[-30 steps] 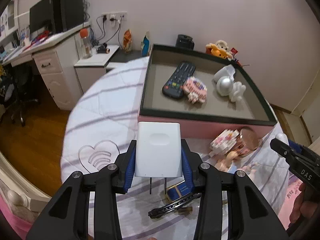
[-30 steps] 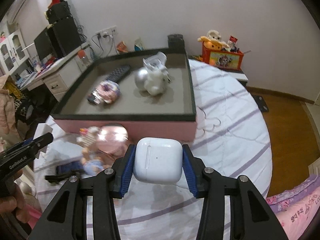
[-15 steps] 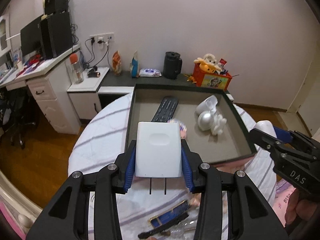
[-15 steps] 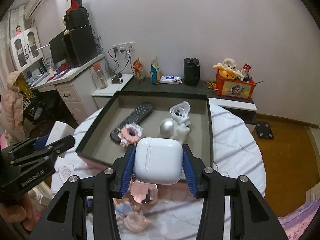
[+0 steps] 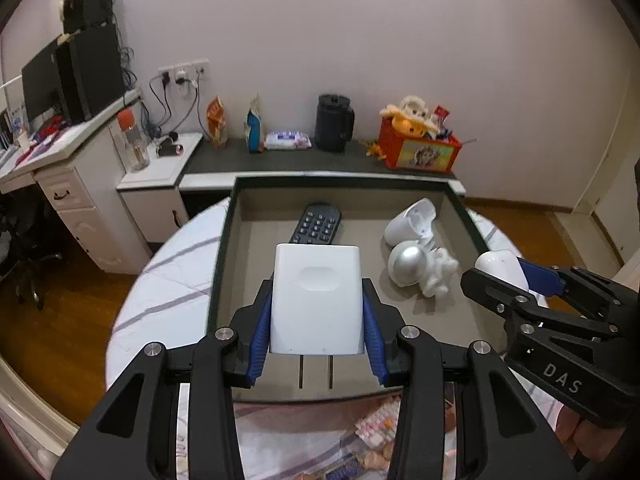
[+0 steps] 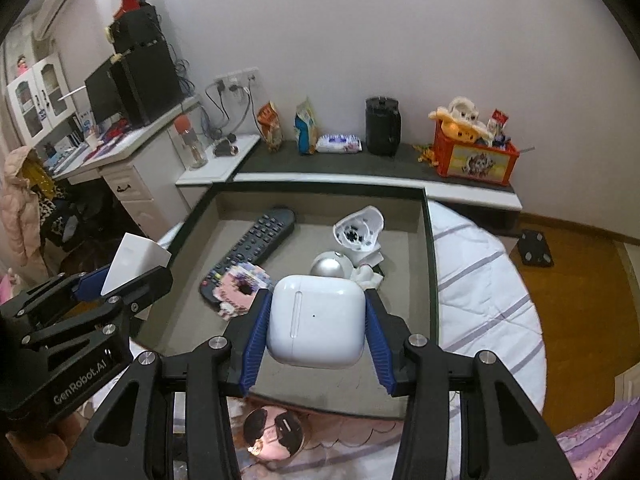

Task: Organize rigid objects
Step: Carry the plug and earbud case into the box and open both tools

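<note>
My left claw (image 5: 317,320) grips the charger (image 5: 316,300) above the tray (image 5: 224,240). My right claw (image 6: 316,334) clamps the earbud case (image 6: 316,320) over it too.

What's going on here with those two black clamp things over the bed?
A person is tidying small items into a shallow box on the bed, using a handheld gripper in each hand. The left gripper clamps a white plug adapter; the right gripper clamps a white earbud case. Both hover over the box and neither item is set down yet. Already inside lie a remote, a pink block toy and a white figurine.
</note>
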Action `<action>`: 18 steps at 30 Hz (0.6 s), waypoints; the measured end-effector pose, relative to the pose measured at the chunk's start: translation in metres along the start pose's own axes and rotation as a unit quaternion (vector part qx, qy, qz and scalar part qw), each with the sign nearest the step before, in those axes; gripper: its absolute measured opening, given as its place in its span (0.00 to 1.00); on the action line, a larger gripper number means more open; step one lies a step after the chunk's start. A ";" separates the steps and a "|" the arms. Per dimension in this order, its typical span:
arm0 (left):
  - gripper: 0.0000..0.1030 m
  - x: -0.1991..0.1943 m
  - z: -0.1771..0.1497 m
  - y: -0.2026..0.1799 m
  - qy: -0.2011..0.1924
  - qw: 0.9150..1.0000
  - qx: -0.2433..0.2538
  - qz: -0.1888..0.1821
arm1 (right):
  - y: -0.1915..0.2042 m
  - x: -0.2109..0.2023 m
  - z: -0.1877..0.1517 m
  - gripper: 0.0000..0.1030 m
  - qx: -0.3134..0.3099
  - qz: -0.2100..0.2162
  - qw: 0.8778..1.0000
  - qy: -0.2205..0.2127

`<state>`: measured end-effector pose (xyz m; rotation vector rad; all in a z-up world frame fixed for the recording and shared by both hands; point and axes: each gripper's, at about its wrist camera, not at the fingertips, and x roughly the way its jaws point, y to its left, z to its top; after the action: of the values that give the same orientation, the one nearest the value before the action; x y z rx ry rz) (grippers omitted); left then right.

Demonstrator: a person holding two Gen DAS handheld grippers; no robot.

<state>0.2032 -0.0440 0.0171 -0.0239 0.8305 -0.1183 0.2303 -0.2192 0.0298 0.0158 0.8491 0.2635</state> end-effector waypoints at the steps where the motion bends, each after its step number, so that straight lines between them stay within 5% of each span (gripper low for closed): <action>1: 0.40 0.005 -0.001 0.000 0.004 1.000 0.000 0.000 | -0.002 0.008 0.000 0.45 0.001 -0.003 1.000 0.008; 13: 0.41 0.065 -0.011 -0.002 0.064 0.998 0.002 0.006 | -0.011 0.063 -0.016 0.46 0.003 -0.024 0.997 0.072; 15: 0.61 0.067 -0.011 -0.004 0.069 0.997 0.009 0.019 | -0.012 0.066 -0.018 0.46 0.003 -0.030 0.997 0.076; 16: 0.80 0.067 -0.011 -0.004 0.070 0.997 0.010 0.020 | -0.013 0.068 -0.019 0.46 0.003 -0.034 0.996 0.078; 18: 0.83 0.061 -0.012 -0.004 0.059 0.998 0.012 0.031 | -0.013 0.067 -0.018 0.52 -0.002 -0.043 0.996 0.076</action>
<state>0.2350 -0.0542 -0.0353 0.0318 0.9462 -0.0719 0.2618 -0.2176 -0.0333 -0.0455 0.9986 0.1883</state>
